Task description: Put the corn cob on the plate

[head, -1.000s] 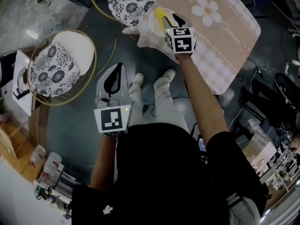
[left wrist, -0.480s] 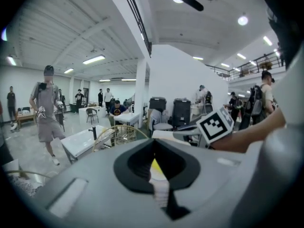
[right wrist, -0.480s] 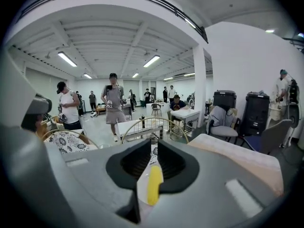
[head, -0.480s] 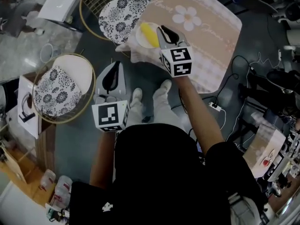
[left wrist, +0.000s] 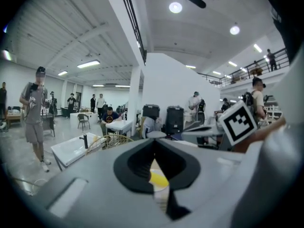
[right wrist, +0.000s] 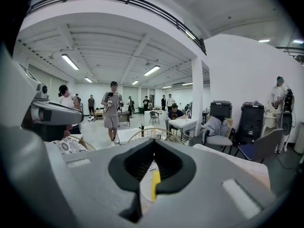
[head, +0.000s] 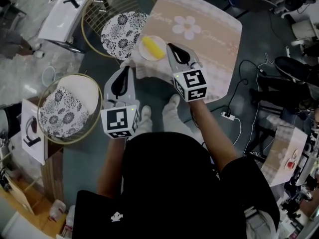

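Observation:
The yellow corn cob (head: 153, 47) lies on a small white plate (head: 143, 55) at the near left corner of a beige table with a flower print (head: 209, 49). My right gripper (head: 171, 46) hangs just right of the plate, raised off it. Its jaws have just closed, with nothing between them. In the right gripper view the corn cob (right wrist: 155, 184) and plate (right wrist: 145, 186) show below the shut tips (right wrist: 153, 152). My left gripper (head: 126, 68) hovers shut and empty, nearer than the plate and to its left. The corn cob (left wrist: 159, 178) shows under those jaws (left wrist: 154, 139) too.
Two round wire-framed chairs with black-and-white floral cushions stand left of the table, one far (head: 124, 29), one near (head: 62, 108). A white bench (head: 65, 9) lies at the upper left. A power strip and cables (head: 227, 116) trail on the floor to the right. Several people stand about the hall.
My right gripper has lifted and drawn back from the corn cob and its jaws have shut empty. The cob stays on the plate. The left gripper has risen a little.

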`<state>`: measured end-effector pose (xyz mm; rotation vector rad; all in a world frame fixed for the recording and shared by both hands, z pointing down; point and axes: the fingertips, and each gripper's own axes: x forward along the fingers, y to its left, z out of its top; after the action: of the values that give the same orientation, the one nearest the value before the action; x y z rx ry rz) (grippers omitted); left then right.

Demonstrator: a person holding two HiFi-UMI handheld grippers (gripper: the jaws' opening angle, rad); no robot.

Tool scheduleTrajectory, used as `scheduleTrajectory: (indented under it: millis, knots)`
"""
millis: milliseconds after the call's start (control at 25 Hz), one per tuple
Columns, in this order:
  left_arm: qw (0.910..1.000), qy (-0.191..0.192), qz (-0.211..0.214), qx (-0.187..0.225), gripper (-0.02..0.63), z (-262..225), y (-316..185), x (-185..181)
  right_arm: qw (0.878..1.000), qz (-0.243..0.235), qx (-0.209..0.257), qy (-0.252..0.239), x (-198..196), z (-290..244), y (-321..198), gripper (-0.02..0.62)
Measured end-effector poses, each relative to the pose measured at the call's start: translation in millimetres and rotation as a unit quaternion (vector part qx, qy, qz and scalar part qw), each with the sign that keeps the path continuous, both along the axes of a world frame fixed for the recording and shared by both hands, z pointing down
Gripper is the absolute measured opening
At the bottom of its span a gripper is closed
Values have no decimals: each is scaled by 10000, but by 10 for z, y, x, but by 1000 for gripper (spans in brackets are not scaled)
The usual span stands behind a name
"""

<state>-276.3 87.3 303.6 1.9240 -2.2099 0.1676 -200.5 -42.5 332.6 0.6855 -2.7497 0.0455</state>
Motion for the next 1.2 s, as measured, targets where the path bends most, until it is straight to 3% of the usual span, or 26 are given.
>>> scheduleTrajectory:
  millis: [360,760,1200]
  knots:
    - [9986,-157,454,240,9,-172,106,42,9988,204,374,-251,99,-384,379,2]
    - [9937,-242,1037,351,9,-181,255,150,9961,510,371,-619,283,-608,816,2]
    - [9891,-387,1319,525,9,-323,181,478,9937,528,502,-849,619,-807,1057,2]
